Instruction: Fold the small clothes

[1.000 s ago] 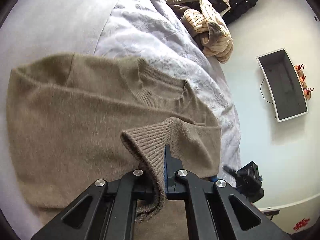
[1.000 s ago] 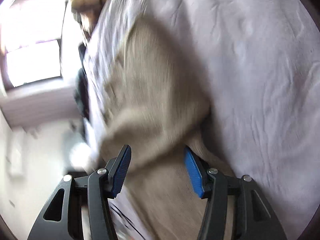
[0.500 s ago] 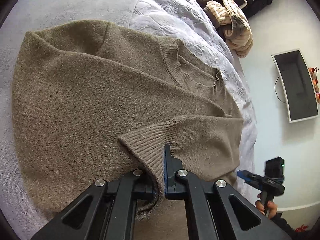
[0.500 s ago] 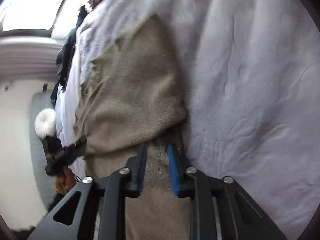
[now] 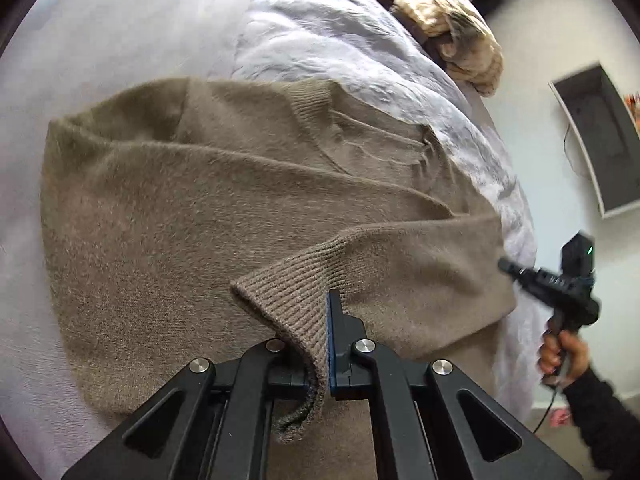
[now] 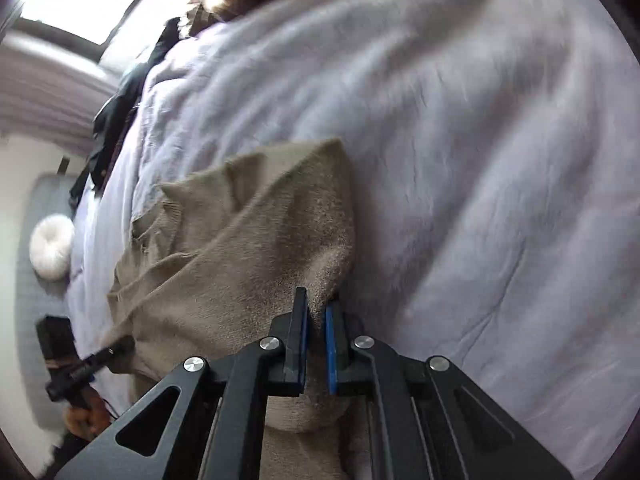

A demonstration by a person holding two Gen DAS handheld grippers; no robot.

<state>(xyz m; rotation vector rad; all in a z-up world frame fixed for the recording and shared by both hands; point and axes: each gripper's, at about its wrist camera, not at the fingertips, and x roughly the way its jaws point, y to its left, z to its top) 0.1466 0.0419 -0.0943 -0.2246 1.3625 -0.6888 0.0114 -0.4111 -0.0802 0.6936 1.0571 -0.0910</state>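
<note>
We hold the brown sweater (image 5: 208,216) on the bed (image 5: 120,32) near its edge — left gripper (image 5: 320,344) clenched on the sleeve cuff (image 5: 296,296), right gripper (image 6: 316,336) pinching a side fold — next, likely, folding the sleeve inward

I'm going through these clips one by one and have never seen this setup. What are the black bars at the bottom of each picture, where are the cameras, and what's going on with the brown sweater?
No robot here: a person holds a handheld two-finger gripper in each hand, each carrying a fisheye camera looking along its fingers. The black bars are those fingers. In the left view, the left gripper is shut on the ribbed cuff of a fuzzy brown knit sweater lying on a pale lilac bedcover. In the right view, the right gripper is shut on a folded edge of the same sweater. A heap of other clothes lies further up the bed.
</note>
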